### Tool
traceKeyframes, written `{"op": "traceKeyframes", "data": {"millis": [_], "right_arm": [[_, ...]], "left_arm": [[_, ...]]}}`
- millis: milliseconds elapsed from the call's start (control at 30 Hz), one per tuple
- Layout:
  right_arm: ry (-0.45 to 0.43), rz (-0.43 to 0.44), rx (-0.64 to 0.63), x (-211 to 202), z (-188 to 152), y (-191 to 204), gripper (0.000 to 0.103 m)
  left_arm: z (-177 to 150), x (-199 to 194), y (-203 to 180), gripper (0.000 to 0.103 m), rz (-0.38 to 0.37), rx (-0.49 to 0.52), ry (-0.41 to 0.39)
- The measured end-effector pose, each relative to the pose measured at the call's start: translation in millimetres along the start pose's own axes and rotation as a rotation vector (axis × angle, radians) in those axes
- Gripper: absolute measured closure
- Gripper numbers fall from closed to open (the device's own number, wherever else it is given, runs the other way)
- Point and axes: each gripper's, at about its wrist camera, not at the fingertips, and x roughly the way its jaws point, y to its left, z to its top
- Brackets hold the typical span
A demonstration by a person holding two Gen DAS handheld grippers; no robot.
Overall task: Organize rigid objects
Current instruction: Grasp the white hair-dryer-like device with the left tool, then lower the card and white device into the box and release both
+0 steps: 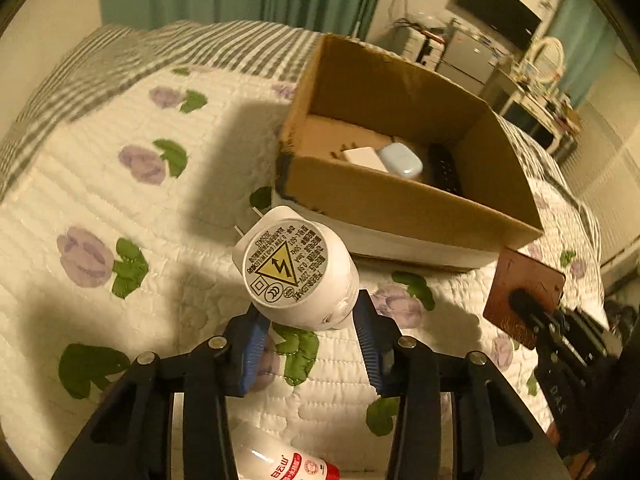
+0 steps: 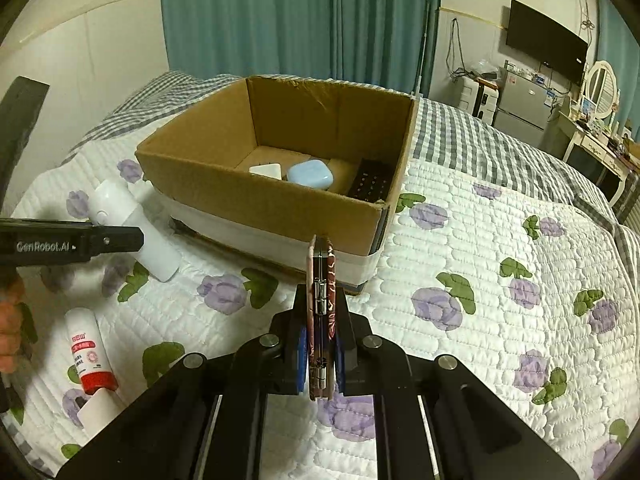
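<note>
My left gripper (image 1: 312, 320) is shut on a white plug-in device (image 1: 296, 268) with a round warning label and two prongs, held above the quilt just left of the cardboard box (image 1: 400, 200). It also shows in the right wrist view (image 2: 132, 224). My right gripper (image 2: 320, 344) is shut on a flat brown-red folding case (image 2: 320, 300), held edge-up in front of the box (image 2: 256, 200); the case also shows in the left wrist view (image 1: 524, 292). Inside the box lie a white block (image 2: 266, 171), a light-blue case (image 2: 310, 174) and a black remote (image 2: 370, 186).
A white bottle with a red label (image 2: 90, 356) lies on the floral quilt (image 2: 500, 280) at the lower left; it also shows in the left wrist view (image 1: 280, 460). Teal curtains, a TV and a dresser stand behind the bed.
</note>
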Motion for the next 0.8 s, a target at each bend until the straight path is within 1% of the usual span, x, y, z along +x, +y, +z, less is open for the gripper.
{"op": "traceKeyframes", "data": {"millis": [67, 233, 400, 567, 633, 700, 800], "right_arm": [[-0.002, 0.0, 0.002, -1.2, -0.2, -0.9, 0.094], [-0.022, 0.003, 0.011, -8.6, 1.3, -3.8, 0.094], [-0.074, 0.015, 0.009, -29.0, 13.1, -5.0, 0.094], [-0.162, 0.031, 0.023, -55.0, 47.3, -11.8, 0.094], [-0.193, 0.035, 0.023, -62.4, 65.4, -14.1, 0.094], [-0.207, 0.035, 0.022, -64.3, 86.2, -16.4, 0.094], [-0.216, 0.049, 0.021, -55.5, 112.2, -18.8, 0.094]], "left_arm": [[0.5, -1.9, -7.6, 0.061, -0.003, 0.015, -0.008], [2.7, -19.3, -20.1, 0.061, -0.021, 0.062, -0.067], [11.8, -45.8, -37.1, 0.061, -0.024, 0.126, -0.132], [35.6, -69.6, -54.1, 0.061, -0.025, 0.189, -0.192], [49.4, -74.3, -60.5, 0.061, -0.029, 0.206, -0.199], [62.0, -73.9, -65.6, 0.061, -0.024, 0.216, -0.206], [80.5, -62.6, -72.8, 0.061, -0.03, 0.24, -0.196]]}}
